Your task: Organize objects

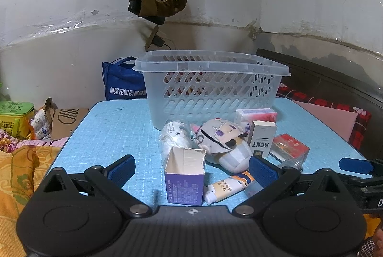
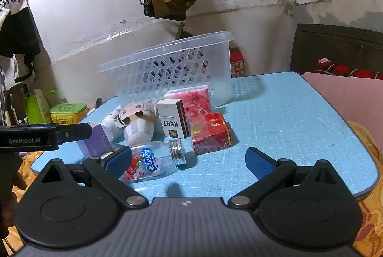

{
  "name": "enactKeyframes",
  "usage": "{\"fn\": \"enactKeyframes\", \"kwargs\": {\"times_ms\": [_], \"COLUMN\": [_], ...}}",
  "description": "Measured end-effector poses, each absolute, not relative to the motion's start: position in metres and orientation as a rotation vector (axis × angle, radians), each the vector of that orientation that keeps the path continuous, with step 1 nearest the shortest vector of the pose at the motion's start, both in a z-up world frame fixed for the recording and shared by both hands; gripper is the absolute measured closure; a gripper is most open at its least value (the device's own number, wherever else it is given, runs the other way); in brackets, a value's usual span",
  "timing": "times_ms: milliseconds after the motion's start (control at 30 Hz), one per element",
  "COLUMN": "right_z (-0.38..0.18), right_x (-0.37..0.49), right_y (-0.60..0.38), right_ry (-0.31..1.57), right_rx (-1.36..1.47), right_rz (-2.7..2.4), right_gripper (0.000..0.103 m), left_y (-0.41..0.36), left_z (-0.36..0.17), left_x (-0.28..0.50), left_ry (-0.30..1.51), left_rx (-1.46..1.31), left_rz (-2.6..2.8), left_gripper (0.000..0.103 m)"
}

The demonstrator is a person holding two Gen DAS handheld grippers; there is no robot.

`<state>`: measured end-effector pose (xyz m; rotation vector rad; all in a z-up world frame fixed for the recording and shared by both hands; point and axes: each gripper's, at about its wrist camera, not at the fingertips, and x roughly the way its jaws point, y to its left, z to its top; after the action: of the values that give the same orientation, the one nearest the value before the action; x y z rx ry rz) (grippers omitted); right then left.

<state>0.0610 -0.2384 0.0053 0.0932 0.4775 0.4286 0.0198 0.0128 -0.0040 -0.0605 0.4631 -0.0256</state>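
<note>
your blue table point(image 1: 107, 132) fills the middle of both views, with bedding at its edges. at its far side, twelve o'clock from your left gripper point(image 1: 191, 169), stands the clear slotted basket point(image 1: 210, 89), upright; whether anything lies in it you cannot tell through the slots. all the loose things are out on the table in a cluster just in front of the basket.

in that cluster, the plush doll point(image 1: 225, 139) lies on its side at about one o'clock from your left gripper, and the tissue pack point(image 1: 256, 114) sits behind it, close against the basket wall. the open-topped purple carton point(image 1: 185, 179) stands upright right between your left fingers, at twelve o'clock, with neither pad touching it. the white kent box point(image 1: 262, 141) leans at one o'clock, and the red cigarette pack point(image 1: 290, 148) lies just beside it, toward two o'clock. a white wrapped roll point(image 1: 173, 137) lies behind the carton. a small tube point(image 1: 226, 188) lies flat at the carton's right side.

from your right gripper point(image 2: 189, 161), the clear bottle point(image 2: 153, 159) with the silver cap lies on its side at eleven o'clock, its base end against your left-hand pad.

both grippers have their fingers spread wide, and neither holds anything.
</note>
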Motion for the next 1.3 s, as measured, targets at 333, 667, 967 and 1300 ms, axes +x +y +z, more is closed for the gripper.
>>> {"fn": "enactKeyframes", "kwargs": {"times_ms": [333, 667, 967, 1300], "right_z": [0.0049, 0.0036, 0.0032, 0.0023], "right_x": [0.0606, 0.0614, 0.0613, 0.0615], "right_y": [-0.2383, -0.2377, -0.2382, -0.2387], "right_ry": [0.476, 0.480, 0.481, 0.483], "right_rx": [0.091, 0.087, 0.089, 0.090], "right_rz": [0.423, 0.423, 0.422, 0.418], "right_gripper": [0.000, 0.000, 0.000, 0.000], "left_y": [0.0135, 0.0137, 0.0138, 0.0139], "left_z": [-0.0041, -0.0041, -0.0044, -0.0045], "left_x": [0.0209, 0.0205, 0.0206, 0.0206], "left_ry": [0.459, 0.459, 0.459, 0.459], "left_rx": [-0.069, -0.069, -0.069, -0.070], "left_rz": [-0.024, -0.024, -0.024, -0.023], "left_gripper": [0.000, 0.000, 0.000, 0.000]}}
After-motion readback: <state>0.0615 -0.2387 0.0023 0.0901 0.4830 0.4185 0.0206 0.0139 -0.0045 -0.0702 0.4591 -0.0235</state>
